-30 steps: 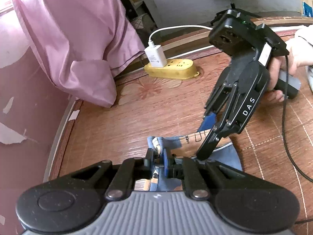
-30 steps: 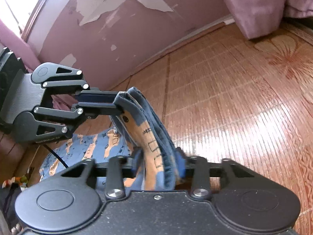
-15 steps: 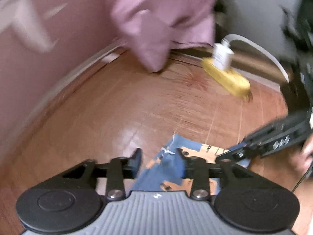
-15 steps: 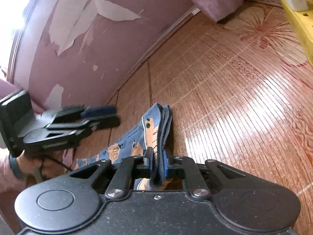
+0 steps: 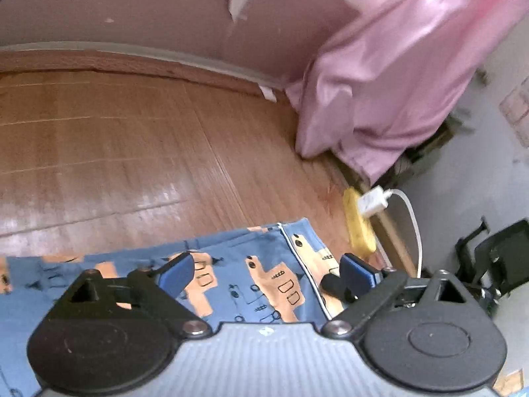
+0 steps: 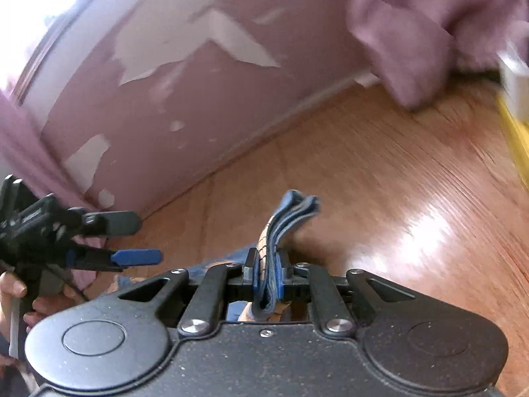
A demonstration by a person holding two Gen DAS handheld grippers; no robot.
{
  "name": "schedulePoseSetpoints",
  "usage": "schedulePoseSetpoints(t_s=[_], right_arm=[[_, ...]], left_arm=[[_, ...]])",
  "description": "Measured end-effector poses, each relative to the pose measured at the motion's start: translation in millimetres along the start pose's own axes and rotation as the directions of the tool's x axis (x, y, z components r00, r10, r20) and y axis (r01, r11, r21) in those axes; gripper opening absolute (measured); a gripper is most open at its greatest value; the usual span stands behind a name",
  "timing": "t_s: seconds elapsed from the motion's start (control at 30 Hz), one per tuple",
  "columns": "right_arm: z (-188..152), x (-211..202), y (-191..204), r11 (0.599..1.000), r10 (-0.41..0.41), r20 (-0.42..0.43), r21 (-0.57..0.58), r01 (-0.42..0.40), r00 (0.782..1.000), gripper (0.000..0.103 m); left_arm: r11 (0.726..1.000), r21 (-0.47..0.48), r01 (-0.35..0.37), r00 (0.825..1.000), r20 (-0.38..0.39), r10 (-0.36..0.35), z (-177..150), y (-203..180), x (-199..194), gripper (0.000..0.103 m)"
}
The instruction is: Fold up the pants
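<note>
The pants (image 5: 258, 264) are blue with an orange print and lie flat on the wooden floor (image 5: 132, 152) just under my left gripper (image 5: 267, 269). That gripper is open, its blue pads (image 5: 178, 269) wide apart above the cloth and holding nothing. In the right wrist view my right gripper (image 6: 267, 274) is shut on a folded edge of the pants (image 6: 291, 211), whose layers stick up past the fingers. The left gripper (image 6: 132, 240) shows at the left of that view, open and clear of the cloth, with a hand (image 6: 13, 287) on its handle.
A pink curtain (image 5: 396, 82) hangs down to the floor by the peeling pink wall (image 6: 148, 106). A yellow power strip (image 5: 358, 221) with a white charger (image 5: 373, 201) and cable lies beside the pants' right edge. A black stand (image 5: 496, 258) is at the far right.
My left gripper let go of the pants, opened wide and swung away over the flat cloth. My right gripper keeps its hold on the folded edge, now nearer the floor.
</note>
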State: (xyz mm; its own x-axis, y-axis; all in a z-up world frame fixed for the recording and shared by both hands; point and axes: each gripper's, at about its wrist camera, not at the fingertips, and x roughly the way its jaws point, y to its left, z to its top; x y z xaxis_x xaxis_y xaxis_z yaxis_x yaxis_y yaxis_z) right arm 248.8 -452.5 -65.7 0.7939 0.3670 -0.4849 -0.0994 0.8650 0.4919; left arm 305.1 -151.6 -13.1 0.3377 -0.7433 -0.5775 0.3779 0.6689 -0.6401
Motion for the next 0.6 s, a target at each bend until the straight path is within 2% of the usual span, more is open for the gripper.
schedulePoseSetpoints(t_s=[0.1,0.17,0.27,0.33,0.43,0.57,0.6], right_arm=[[-7.4,4.5,49.9,0.991,-0.026,0.007,-0.134,0.027,1.0,0.01],[-20.2,11.1,84.7,0.973,-0.05,-0.001,-0.227,0.048,0.999,0.01],[-45.7,27.1,133.1,0.932,-0.076,-0.053,-0.359,0.052,0.996,0.01],[-64.5,39.7,161.3,0.899,-0.09,-0.088,-0.436,0.043,0.992,0.01],[-91.6,60.1,185.2,0.849,-0.122,-0.122,-0.526,0.04,0.985,0.01],[-112.3,70.9,192.6,0.785,-0.154,-0.111,-0.617,0.053,0.982,0.013],[-114.5,70.8,191.7,0.782,-0.153,-0.105,-0.621,0.055,0.983,0.018]], left_arm=[[0.995,-0.079,0.054,0.998,0.012,-0.054,-9.0,20.4,-15.9,0.097],[0.987,-0.124,0.1,0.995,0.031,-0.096,-15.5,36.5,-29.5,0.097],[0.978,-0.166,0.129,0.99,0.072,-0.119,-25.2,61.5,-48.8,0.097],[0.974,-0.188,0.129,0.99,0.087,-0.114,-32.1,77.0,-56.5,0.097],[0.966,-0.235,0.106,0.993,0.069,-0.092,-41.4,100.5,-56.7,0.097],[0.96,-0.274,0.063,0.998,0.005,-0.064,-49.3,119.8,-44.2,0.092],[0.96,-0.271,0.066,0.998,0.004,-0.067,-51.8,120.5,-42.0,0.09]])
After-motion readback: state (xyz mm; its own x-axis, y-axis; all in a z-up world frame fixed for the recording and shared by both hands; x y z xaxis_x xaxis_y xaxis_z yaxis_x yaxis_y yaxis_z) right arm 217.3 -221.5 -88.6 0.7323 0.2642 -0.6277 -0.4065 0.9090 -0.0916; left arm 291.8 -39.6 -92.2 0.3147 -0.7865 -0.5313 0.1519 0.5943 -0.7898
